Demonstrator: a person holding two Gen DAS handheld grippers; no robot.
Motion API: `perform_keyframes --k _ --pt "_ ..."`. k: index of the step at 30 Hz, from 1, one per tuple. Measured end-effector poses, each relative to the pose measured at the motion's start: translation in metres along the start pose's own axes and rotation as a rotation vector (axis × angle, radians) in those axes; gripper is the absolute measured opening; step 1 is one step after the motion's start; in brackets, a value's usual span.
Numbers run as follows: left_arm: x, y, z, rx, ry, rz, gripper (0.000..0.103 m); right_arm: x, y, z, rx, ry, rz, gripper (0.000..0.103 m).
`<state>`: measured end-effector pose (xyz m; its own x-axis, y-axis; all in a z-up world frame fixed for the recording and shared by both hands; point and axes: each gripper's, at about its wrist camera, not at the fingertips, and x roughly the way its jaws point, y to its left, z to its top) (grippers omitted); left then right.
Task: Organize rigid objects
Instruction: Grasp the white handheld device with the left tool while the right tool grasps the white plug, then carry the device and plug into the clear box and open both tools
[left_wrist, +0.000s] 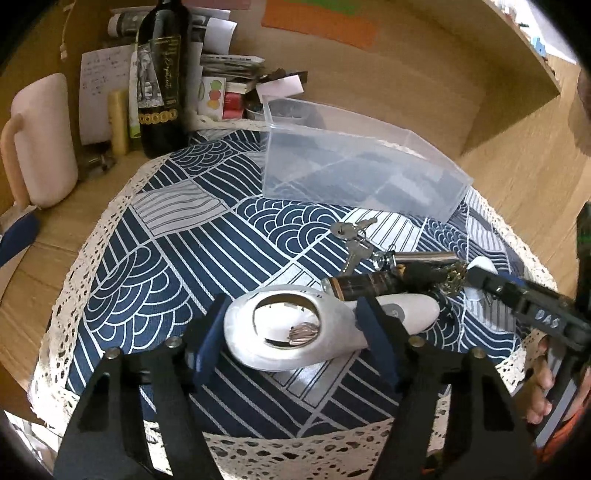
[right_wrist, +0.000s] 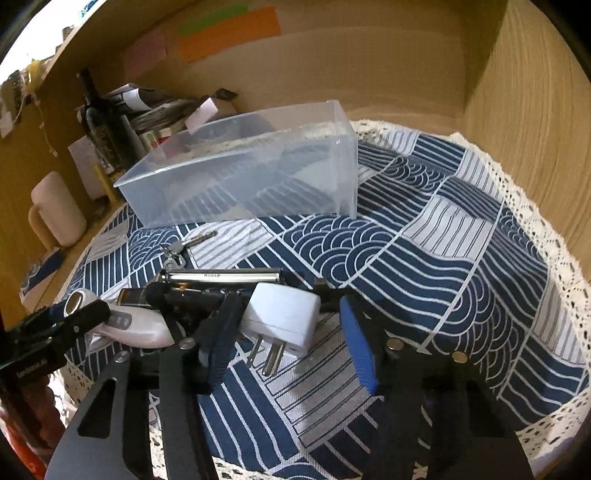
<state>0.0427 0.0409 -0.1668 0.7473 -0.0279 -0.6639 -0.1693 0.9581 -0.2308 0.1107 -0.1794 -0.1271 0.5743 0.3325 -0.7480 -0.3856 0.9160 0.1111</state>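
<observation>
I straddle the white handheld device (left_wrist: 295, 332) with my left gripper (left_wrist: 291, 332), jaws spread, nothing held, while my right gripper (right_wrist: 284, 332), likewise wide, brackets the white plug adapter (right_wrist: 284, 317). The clear bin (left_wrist: 354, 173) waits empty at the far side. The keys (left_wrist: 351, 236) and dark tubes (left_wrist: 373, 286) crowd close; a careless closing could snag them or slip off the device's rounded shell.

I see the bin (left_wrist: 354, 162) at the back of the cloth (left_wrist: 177, 258), keys (left_wrist: 352, 236) just before it, the thermometer (left_wrist: 295, 328) lower centre and the bottle (left_wrist: 162, 77) upper left.
</observation>
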Motion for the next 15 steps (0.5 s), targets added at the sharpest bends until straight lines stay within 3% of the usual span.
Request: perform_keyframes --k 2,10,15 --pt "-0.001 0.003 0.001 -0.017 0.008 -0.017 0.064 0.002 0.001 -0.002 -0.005 -0.001 -0.009 0.039" --pt "-0.011 0.002 0.004 0.014 -0.02 0.025 0.064 -0.012 0.001 0.007 -0.029 -0.058 -0.045 0.038" --pt "-0.025 0.004 0.017 0.021 -0.059 0.013 0.064 -0.027 0.0 0.019 -0.044 -0.117 -0.055 0.038"
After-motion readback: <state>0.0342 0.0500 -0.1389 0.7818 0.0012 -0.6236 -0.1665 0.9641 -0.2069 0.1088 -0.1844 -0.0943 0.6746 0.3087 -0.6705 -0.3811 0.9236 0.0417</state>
